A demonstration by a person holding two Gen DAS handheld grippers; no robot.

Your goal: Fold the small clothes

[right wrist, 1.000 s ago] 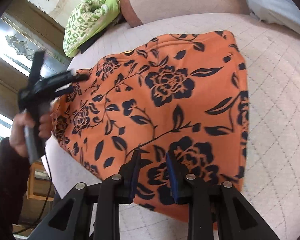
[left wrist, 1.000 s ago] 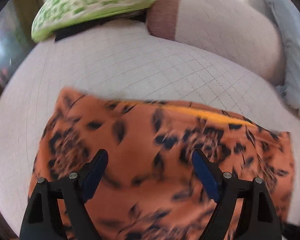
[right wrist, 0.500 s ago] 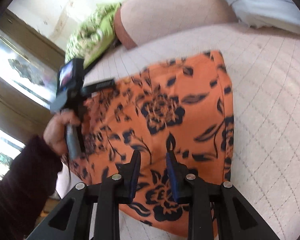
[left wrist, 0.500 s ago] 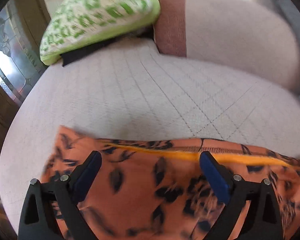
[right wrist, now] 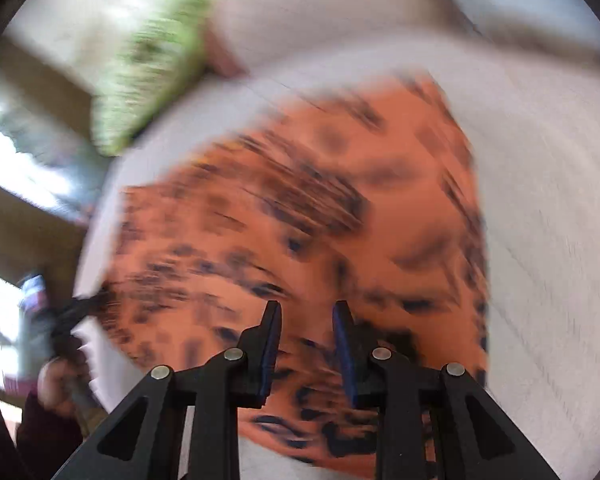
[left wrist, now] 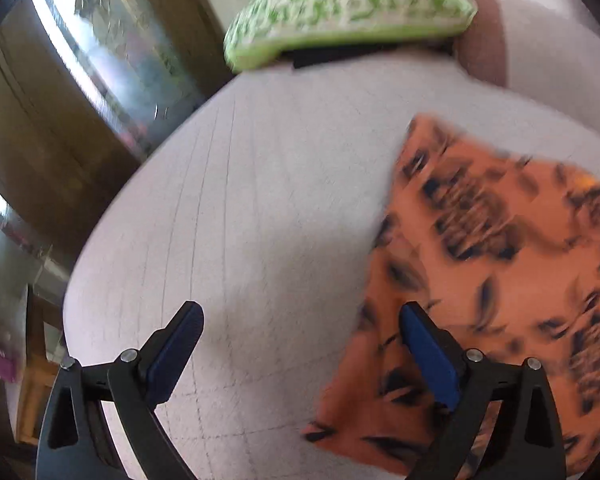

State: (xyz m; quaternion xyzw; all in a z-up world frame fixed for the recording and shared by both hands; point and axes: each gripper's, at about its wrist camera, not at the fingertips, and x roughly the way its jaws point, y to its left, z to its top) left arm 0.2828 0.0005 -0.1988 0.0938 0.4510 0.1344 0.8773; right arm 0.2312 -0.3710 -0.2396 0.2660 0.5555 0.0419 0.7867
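The left tongs (left wrist: 300, 354) point steeply down at the pale quilted bed (left wrist: 260, 200), their blue pads spread wide with nothing between them; the jaws have just been opening over the past second. In the right wrist view, a hand (right wrist: 60, 380) in a dark sleeve holds them low at the left edge of the bed, though blur hides the details.

The right tongs (right wrist: 306, 344) tilt down over the orange flowered garment (right wrist: 300, 220), their pads standing a narrow gap apart; whether they pinch any cloth I cannot tell, as motion blur smears the fabric.

The garment (left wrist: 500, 280) lies spread flat on the bed. In the left wrist view its left edge runs just under the right-hand pad of the left tongs, while the other pad hangs over bare quilt.

Left of the garment the bed lies bare up to its rounded edge. A green patterned cushion (left wrist: 348, 4) rests at the far edge, beside a pale bolster (left wrist: 548, 52) with a brown band.
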